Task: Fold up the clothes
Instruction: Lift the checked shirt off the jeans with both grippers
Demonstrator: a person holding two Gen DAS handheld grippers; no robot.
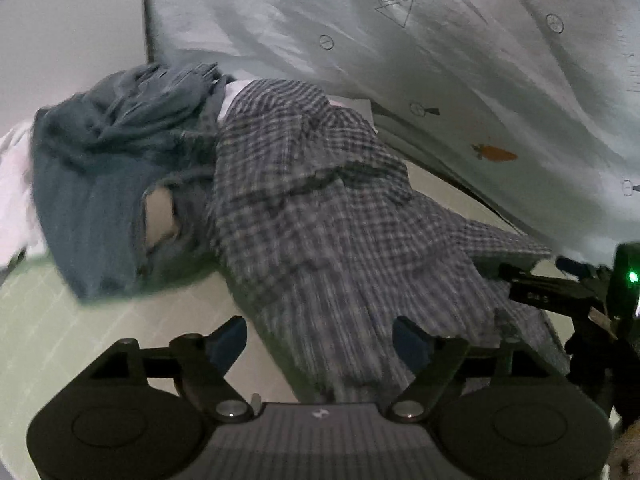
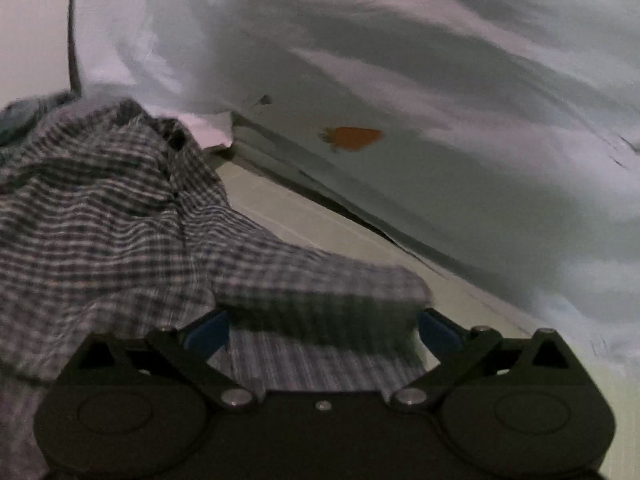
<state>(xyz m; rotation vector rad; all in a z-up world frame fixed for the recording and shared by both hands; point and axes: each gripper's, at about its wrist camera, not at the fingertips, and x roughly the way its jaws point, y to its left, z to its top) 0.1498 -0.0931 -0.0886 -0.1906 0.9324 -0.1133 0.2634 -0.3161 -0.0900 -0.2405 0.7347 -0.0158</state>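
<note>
A blue-and-white checked garment lies crumpled across the pale green mat. My left gripper hovers over its near end, jaws wide apart, and the cloth runs under and between the blue pads without being pinched. In the right wrist view the same checked garment has a flap lying between the spread fingers of my right gripper, which is open; the pads stand beside the flap's edges. The right gripper also shows at the right edge of the left wrist view.
A crumpled blue-grey garment lies left of the checked one, with white cloth beyond it. A pale sheet printed with carrots hangs along the mat's far side, and bare green mat shows below it.
</note>
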